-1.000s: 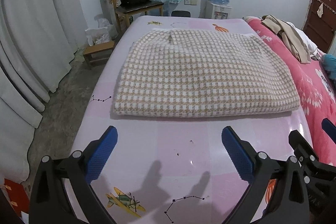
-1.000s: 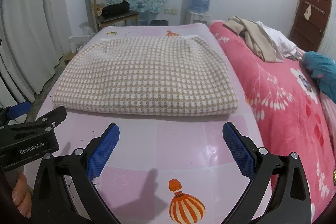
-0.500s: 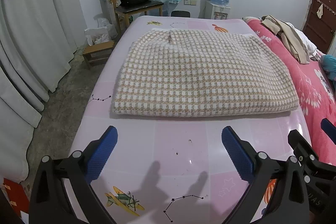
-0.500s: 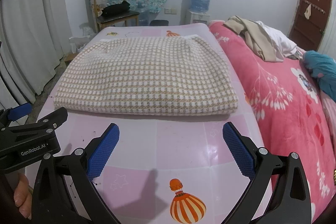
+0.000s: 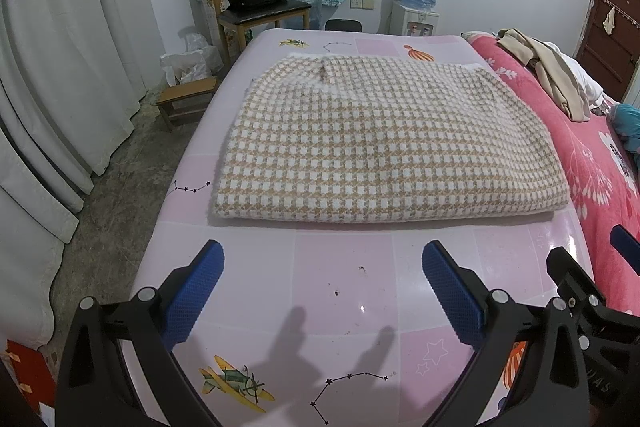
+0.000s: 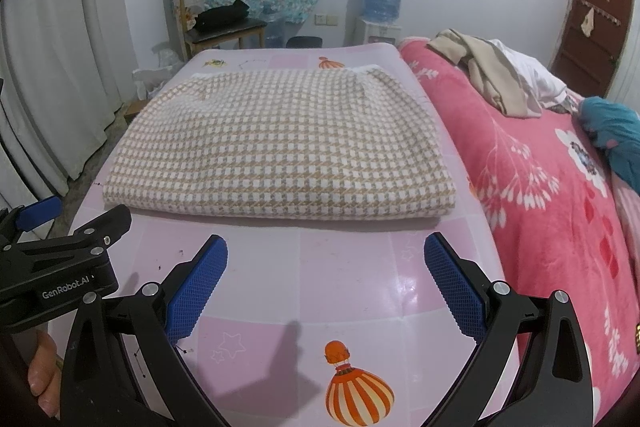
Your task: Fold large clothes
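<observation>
Both grippers, left (image 5: 322,281) and right (image 6: 326,277), hang spread wide and empty over the near mat (image 5: 344,259). Ahead, the checked garment (image 5: 384,147) lies folded flat mid-mat. For another fold, I'd pinch its near corners together, lifting evenly so layers stay aligned.

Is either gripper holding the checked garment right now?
No: both the left gripper and the right gripper are open over the bare pink sheet, short of the folded checked garment.
</observation>
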### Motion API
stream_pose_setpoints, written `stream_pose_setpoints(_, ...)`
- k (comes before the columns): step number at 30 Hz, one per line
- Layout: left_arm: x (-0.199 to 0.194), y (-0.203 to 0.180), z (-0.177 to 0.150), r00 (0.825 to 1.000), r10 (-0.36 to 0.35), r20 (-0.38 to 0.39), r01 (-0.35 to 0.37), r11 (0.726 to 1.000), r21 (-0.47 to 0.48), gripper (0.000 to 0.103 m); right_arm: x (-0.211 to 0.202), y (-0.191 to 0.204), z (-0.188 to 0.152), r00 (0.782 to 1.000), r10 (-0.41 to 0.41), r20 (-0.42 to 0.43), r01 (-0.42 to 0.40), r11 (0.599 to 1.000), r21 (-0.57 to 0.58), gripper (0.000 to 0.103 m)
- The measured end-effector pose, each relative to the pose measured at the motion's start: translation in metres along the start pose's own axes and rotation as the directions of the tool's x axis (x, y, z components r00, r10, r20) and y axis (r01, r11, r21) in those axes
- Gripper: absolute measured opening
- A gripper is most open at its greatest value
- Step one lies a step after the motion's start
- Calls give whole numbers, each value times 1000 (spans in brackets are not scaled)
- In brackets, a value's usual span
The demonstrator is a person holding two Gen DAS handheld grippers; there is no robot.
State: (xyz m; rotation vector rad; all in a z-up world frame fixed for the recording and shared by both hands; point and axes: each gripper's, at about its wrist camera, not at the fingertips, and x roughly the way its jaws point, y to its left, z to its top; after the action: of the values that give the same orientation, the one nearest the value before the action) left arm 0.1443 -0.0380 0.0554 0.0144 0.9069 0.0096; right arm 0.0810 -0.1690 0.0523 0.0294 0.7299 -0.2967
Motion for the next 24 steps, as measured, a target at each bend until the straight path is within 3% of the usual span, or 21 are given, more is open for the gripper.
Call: stream_pose_setpoints(24, 0, -1, 0, 1000, -5, 2, 5, 1000, 6, 98, -2, -1, 1, 1000, 1, -1, -1, 1000, 5, 95)
